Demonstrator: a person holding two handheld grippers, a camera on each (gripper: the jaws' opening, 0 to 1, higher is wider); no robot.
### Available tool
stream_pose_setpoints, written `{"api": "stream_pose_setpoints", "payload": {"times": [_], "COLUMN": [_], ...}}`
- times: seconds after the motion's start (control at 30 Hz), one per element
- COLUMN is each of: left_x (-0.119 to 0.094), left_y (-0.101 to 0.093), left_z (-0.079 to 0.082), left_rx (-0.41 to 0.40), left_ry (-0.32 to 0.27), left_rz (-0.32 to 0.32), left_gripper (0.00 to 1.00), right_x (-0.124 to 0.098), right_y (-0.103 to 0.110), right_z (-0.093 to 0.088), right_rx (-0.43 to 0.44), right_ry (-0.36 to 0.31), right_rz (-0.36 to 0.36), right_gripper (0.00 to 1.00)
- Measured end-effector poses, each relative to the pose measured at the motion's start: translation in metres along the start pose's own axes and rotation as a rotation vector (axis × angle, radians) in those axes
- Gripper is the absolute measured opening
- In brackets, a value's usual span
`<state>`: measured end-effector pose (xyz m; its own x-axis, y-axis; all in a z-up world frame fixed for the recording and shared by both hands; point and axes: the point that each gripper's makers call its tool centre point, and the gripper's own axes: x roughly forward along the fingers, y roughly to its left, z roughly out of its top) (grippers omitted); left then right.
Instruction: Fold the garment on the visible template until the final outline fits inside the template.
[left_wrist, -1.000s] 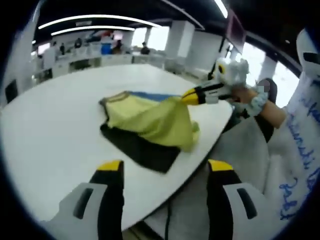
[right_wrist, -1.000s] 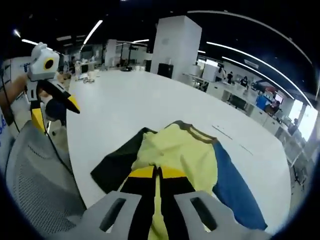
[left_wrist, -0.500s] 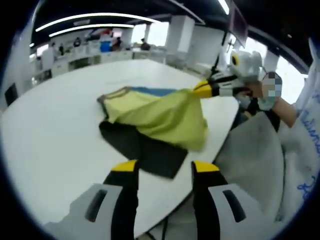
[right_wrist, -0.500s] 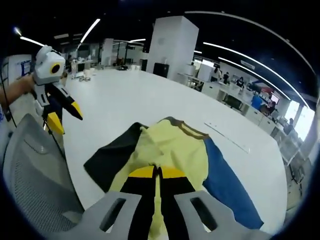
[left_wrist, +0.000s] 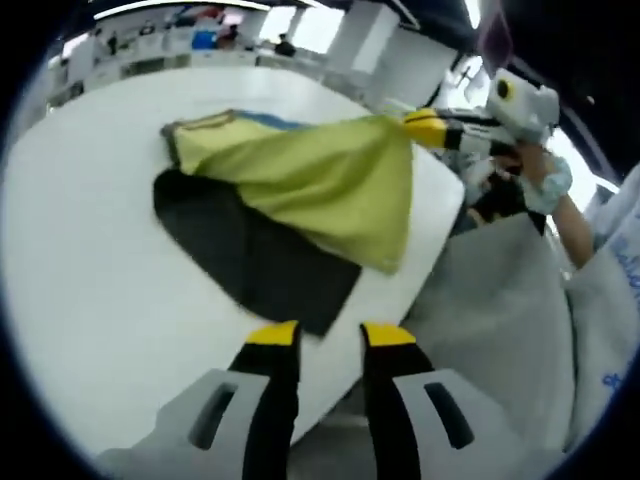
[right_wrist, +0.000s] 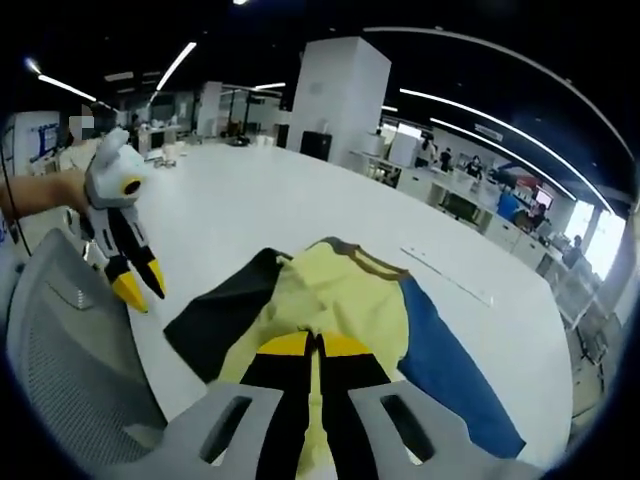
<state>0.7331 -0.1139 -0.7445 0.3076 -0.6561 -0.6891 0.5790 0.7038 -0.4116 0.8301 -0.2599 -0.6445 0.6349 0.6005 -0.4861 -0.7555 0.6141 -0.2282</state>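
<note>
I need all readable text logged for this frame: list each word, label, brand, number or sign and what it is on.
Blue writing on the white clothing at the edge of the left gripper view: too blurred to read.
The garment, the table and both grippers: no text to be seen.

I'm in a big open-plan office/lab: long ceiling strip lights, white structural pillar, rows of desks w/ monitors, wide white table, grey mesh chair.
</note>
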Motion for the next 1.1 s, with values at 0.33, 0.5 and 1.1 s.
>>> {"api": "stream_pose_setpoints", "payload": {"times": [0.33,0.5,1.1], "left_x": [0.021,0.026,0.037], "left_y": [0.004,0.002,0.013], "left_z": [-0.015,-0.016,-0.006], "left_rx": [-0.163,-0.175,-0.227], "left_ry": [0.037,0.036,-0.008], "left_rz": [-0.046,-0.054,-0.027], "left_gripper": [0.19,0.19,0.04], "right_x": [-0.001,-0.001,0.001], "right_y": [0.000,-0.001,0.000], "right_z": [-0.001,-0.002,-0.008], "right_rx": [0.014,0.016,0.000], "right_ry": [-0.015,-0.015,0.008], "right_rz": [0.002,0.002,0.002], "right_gripper": [0.03,0.03,0.03]}}
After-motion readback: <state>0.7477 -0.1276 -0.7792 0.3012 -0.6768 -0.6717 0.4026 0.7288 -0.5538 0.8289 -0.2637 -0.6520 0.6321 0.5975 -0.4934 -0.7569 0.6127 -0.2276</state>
